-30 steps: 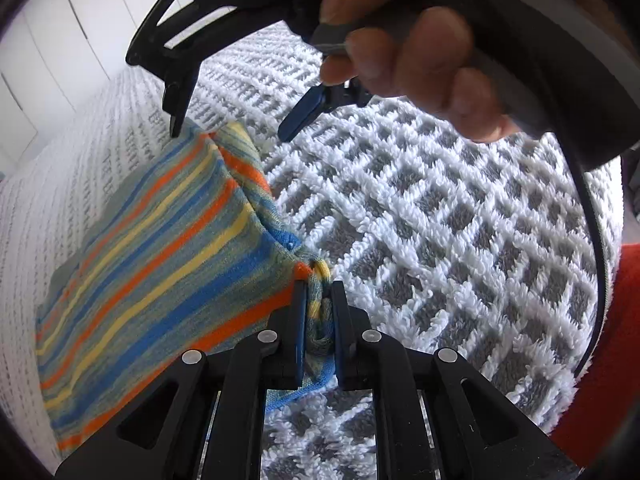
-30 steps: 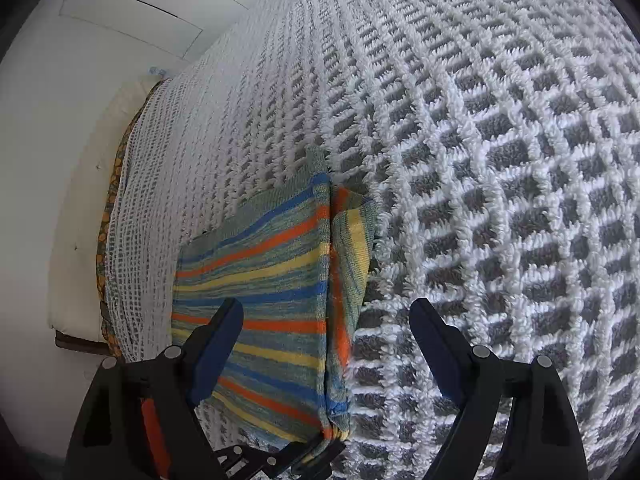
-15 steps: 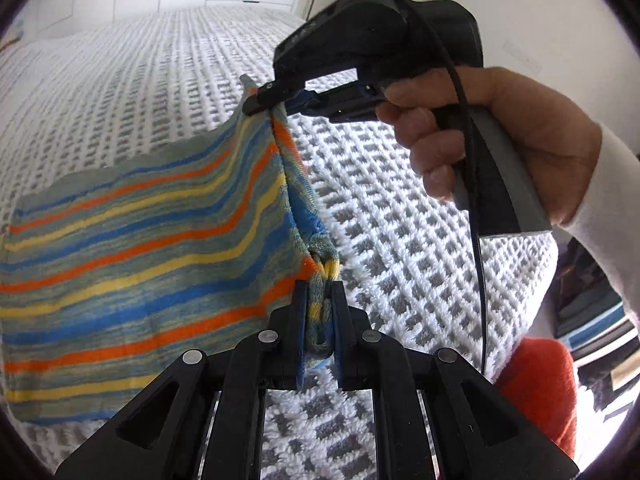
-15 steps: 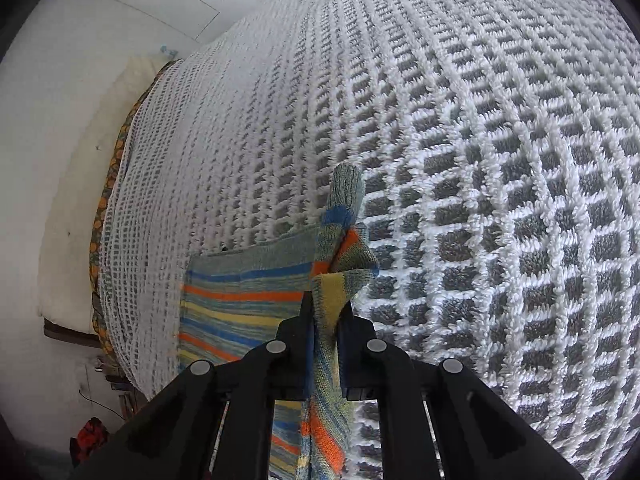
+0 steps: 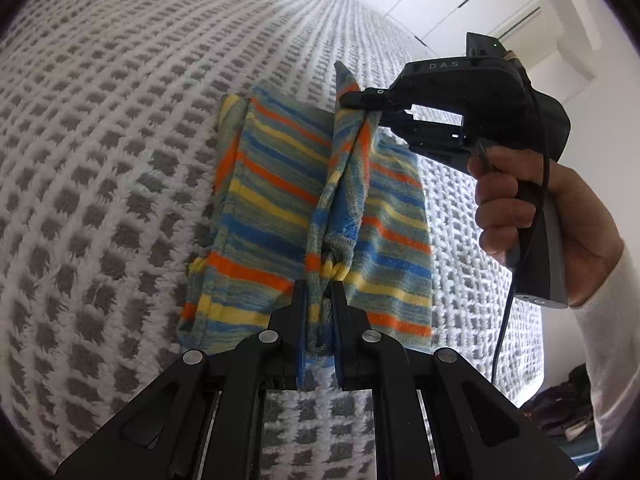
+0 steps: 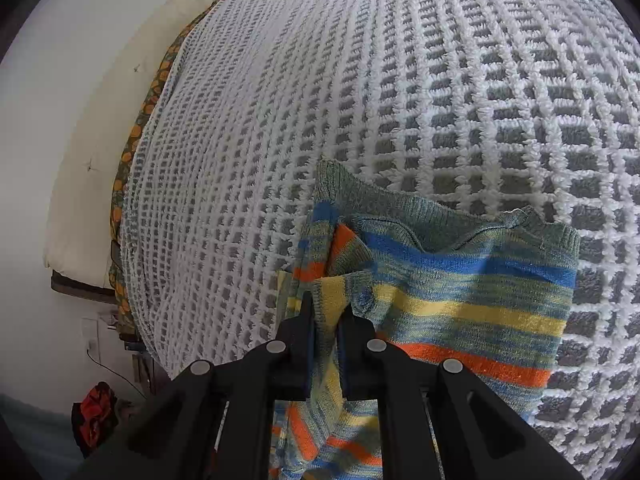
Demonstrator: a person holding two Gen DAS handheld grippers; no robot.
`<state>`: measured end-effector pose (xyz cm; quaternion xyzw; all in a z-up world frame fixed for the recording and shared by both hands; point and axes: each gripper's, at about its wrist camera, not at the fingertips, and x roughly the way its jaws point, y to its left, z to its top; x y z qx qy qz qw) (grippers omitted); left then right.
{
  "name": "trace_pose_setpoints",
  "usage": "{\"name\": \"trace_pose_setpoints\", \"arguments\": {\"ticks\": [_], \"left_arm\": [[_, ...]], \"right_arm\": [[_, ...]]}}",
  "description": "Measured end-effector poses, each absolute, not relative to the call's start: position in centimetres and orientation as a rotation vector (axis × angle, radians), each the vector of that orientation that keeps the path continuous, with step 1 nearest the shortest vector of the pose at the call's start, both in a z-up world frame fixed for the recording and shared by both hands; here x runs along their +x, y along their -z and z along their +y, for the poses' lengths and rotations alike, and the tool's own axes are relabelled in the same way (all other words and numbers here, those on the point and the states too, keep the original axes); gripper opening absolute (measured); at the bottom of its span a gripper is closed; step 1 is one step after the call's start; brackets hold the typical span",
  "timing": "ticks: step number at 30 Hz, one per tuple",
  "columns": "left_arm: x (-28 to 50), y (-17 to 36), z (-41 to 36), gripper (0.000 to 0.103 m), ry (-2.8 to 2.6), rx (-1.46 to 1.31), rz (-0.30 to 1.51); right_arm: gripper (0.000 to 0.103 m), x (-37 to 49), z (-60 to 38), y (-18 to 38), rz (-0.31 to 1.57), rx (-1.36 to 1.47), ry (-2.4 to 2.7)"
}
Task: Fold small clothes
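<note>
Garment: I see the striped knit garment lifted partly off the white-and-grey waffle bedspread — strung between my two grippers.
Left gripper: jaws clamped tight on a bunched edge at the near end.
Right gripper: pinched closed on the far edge, held by a hand in a white sleeve — cloth drapes below it.

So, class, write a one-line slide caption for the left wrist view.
Both grippers, left and right, pinch a striped knit garment above a white-and-grey blanket.
</note>
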<state>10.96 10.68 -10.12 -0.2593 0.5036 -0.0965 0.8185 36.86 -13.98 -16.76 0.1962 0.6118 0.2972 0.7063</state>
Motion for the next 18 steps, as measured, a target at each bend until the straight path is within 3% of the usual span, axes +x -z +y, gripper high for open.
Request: {"name": "trace_pose_setpoints", "arguments": {"ticks": [9, 11, 13, 18], "left_arm": [[10.2, 13.3, 14.3, 0.008, 0.141, -0.662, 1.128], [10.2, 13.5, 14.3, 0.01, 0.14, -0.656, 1.138], [9.0, 13.0, 14.2, 0.013, 0.139, -0.648, 1.145], [7.0, 11.8, 14.6, 0.015, 0.14, -0.614, 1.142]], "right_arm": [[0.011, 36.1, -6.6, 20.3, 1.45, 0.287, -0.652], [0.02, 35.9, -5.6, 20.8, 1.45, 0.296, -0.686], [0.042, 35.7, -5.9, 20.6, 1.43, 0.391, -0.746], [0.044, 34.5, -10.4, 17.0, 1.28, 0.527, -0.828]]}}
